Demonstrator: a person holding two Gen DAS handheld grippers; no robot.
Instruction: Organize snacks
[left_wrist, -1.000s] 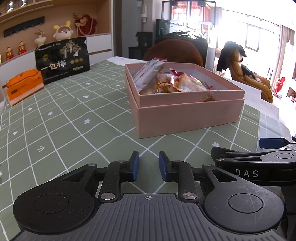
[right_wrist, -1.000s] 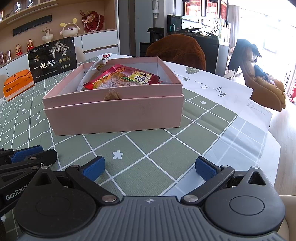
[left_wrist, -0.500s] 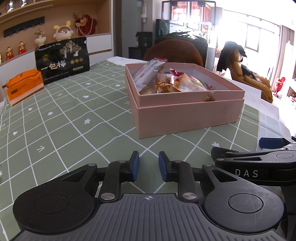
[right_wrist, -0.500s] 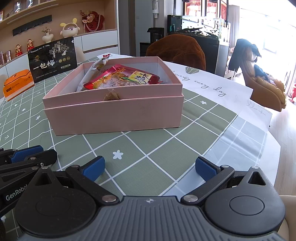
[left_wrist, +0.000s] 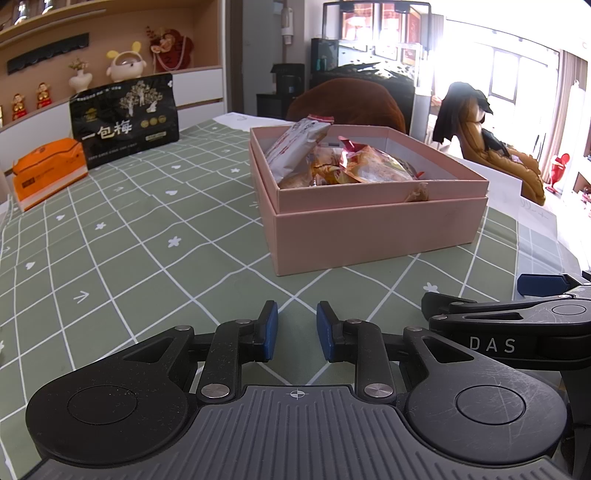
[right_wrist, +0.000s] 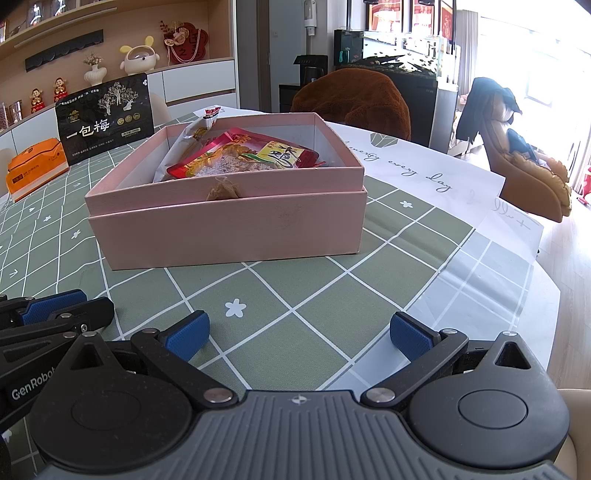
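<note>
**Q:** What is on the table?

**A:** A pink cardboard box (right_wrist: 229, 229) sits on a green checked tablecloth (right_wrist: 295, 295), its open tray nested in a slightly wider base. Snack packets (right_wrist: 243, 157) fill it: a red crinkly bag with a yellow label on top, a pale silver-white packet (left_wrist: 295, 147) leaning up against the far-left wall, and a small brown piece poking over the near rim. Well behind it stand a black pouch (left_wrist: 125, 122) with white Chinese lettering and an orange package (left_wrist: 48, 173).

**Q:** And the tools?

**A:** Both hover low over the cloth, near the box but apart from it. The left gripper (left_wrist: 296, 326) has its blue pads narrowly gapped, holding nothing. The right gripper (right_wrist: 299, 332) is spread wide, also empty.
</note>
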